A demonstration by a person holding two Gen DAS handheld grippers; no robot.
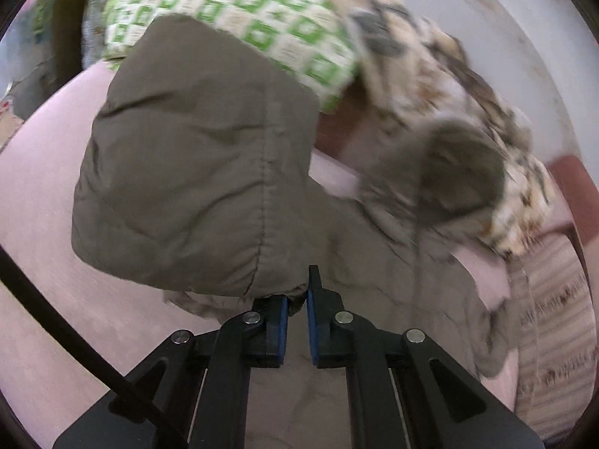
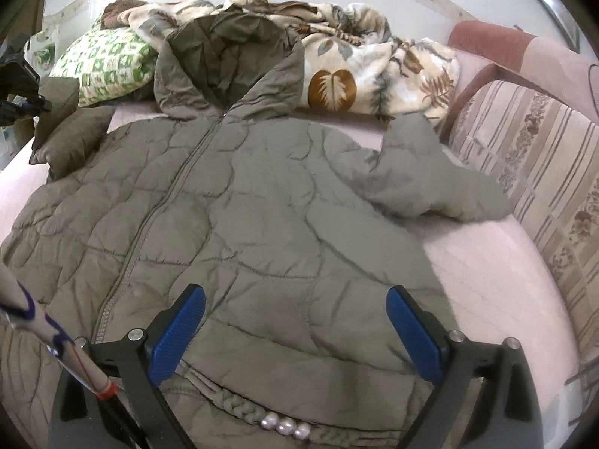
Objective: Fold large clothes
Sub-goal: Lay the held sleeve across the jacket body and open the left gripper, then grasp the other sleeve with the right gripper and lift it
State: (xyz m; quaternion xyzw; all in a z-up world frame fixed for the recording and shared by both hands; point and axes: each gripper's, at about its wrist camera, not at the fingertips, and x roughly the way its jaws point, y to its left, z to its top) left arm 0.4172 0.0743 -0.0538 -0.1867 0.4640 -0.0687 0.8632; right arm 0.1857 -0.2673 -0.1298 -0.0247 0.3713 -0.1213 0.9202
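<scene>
Pink bedding (image 2: pixel 486 280) carries an olive quilted jacket (image 2: pixel 239 202) spread front-up, its zip running away from the right gripper (image 2: pixel 295 333) toward the hood by the pillows. That gripper hovers over the hem with jaws wide apart, holding nothing. Off to its far left, the left gripper (image 1: pixel 297 314) has pinched the cuff of the left sleeve (image 1: pixel 187 172); the sleeve stretches straight ahead of its closed jaws, so I judge it will swing across the chest. Only the left view shows that pinch; only the right shows the whole jacket and the other sleeve (image 2: pixel 441 187) lying out to the right
</scene>
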